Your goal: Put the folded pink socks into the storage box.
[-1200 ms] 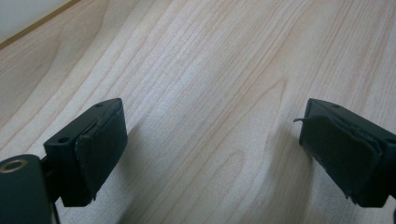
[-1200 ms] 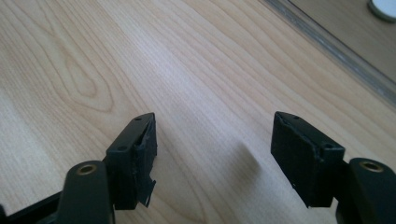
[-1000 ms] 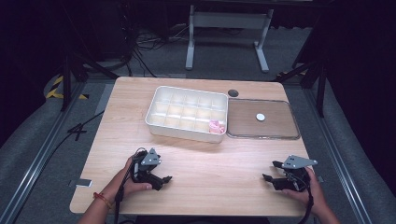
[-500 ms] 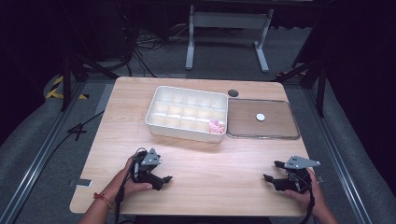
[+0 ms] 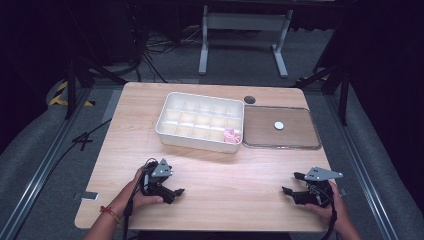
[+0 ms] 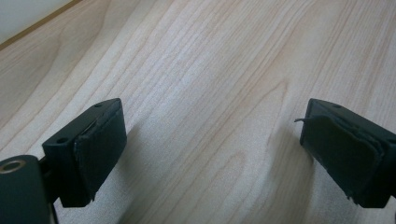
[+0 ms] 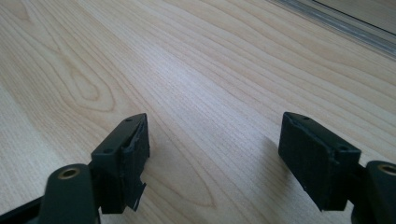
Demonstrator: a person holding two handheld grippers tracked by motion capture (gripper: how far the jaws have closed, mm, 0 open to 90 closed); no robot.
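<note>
Two grippers low on the table (image 5: 215,170), left gripper (image 5: 172,191) and right gripper (image 5: 292,186) jaws apart, nothing between, tray (image 5: 170,131) well beyond, long axis crosswise.

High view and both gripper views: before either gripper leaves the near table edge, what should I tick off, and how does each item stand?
1. Left gripper open, nothing between its jaws: ok.
2. Right gripper open, nothing held: ok.
3. White compartment box uncovered: ok.
4. Pink item sits in the box's near right corner compartment: ok; what it is, cannot tell.
5. Clear lid lies flat right of the box: ok; touching the box, cannot tell.
6. Bare table between grippers and box: ok.
</note>
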